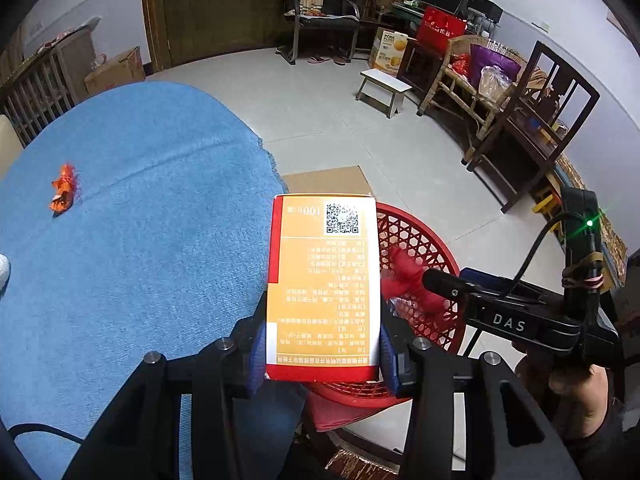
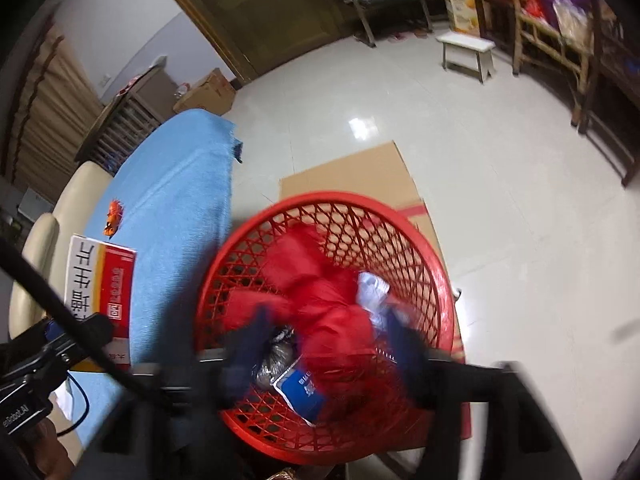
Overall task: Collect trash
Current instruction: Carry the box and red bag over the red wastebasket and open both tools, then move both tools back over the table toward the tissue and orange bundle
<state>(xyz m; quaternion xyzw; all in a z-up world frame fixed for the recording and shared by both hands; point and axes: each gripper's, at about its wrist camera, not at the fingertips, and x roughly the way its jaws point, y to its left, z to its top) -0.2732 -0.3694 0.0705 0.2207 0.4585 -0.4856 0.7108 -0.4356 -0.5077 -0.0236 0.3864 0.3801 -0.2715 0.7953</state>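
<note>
Orange wrapper [image 1: 64, 193]: one, crumpled, lying on the blue cloth of the worktop [image 1: 140, 200], far left, well apart from everything else; not yet collected

Carton [image 1: 325, 286]: one, orange and red, printed, QR code at its far end; clamped at its near end between the jaws of the left gripper [image 1: 322, 356], held over the worktop edge, just beside the basket; not yet dropped

Red basket [image 2: 436, 264]: one, lattice-walled, on the floor to the right of the worktop. Contents so far: red crumpled sheet [image 2: 320, 292], one blue packet [image 2: 302, 392], one silvery wad, some white scraps

Right gripper [image 2: 320, 344]: over the basket mouth, jaws spread wide, nothing between them; view blurred

Judgement: well advanced; two pieces left, the carton and the wrapper
</note>
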